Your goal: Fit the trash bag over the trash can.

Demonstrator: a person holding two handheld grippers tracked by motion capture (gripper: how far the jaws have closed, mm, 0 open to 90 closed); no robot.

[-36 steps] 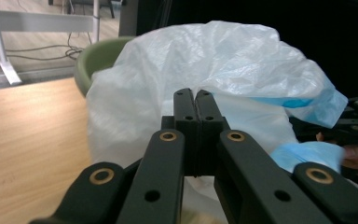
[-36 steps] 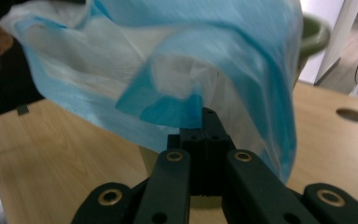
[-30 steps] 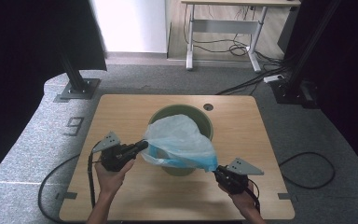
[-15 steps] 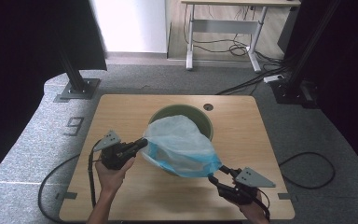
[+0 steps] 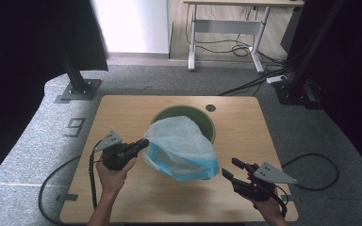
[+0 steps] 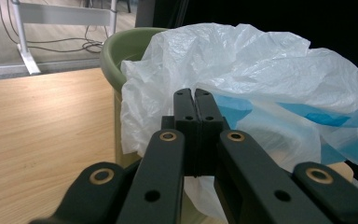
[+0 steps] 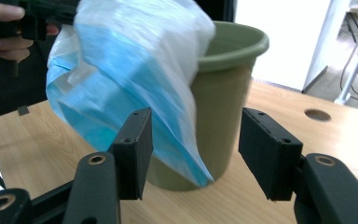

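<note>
Wooden table (image 5: 122, 113) fills mid-frame in the high view, w/ a green bucket (image 5: 188, 115) standing upright near its centre, just left of a small round hole (image 5: 210, 108) in the tabletop. A white-and-blue plastic bag (image 5: 181, 148) hangs draped over the bucket's near rim, bulging toward lower centre of frame, its bottom edge off the table surface.

Left gripper (image 5: 139, 145), held by the person's left hand (image 5: 111, 172) at lower left, has its jaws pressed together on the bag's left edge; the left gripper view shows both jaws closed flat w/ bag film (image 6: 261, 74) right behind and below them, bucket rim (image 6: 126, 46) at upper left.

Right gripper (image 5: 233, 168), lower right, sits apart from the bag, jaws spread wide, nothing between them. Right gripper view: bag (image 7: 130, 70) and bucket (image 7: 228, 84) beyond the open jaws, not touching.
</note>
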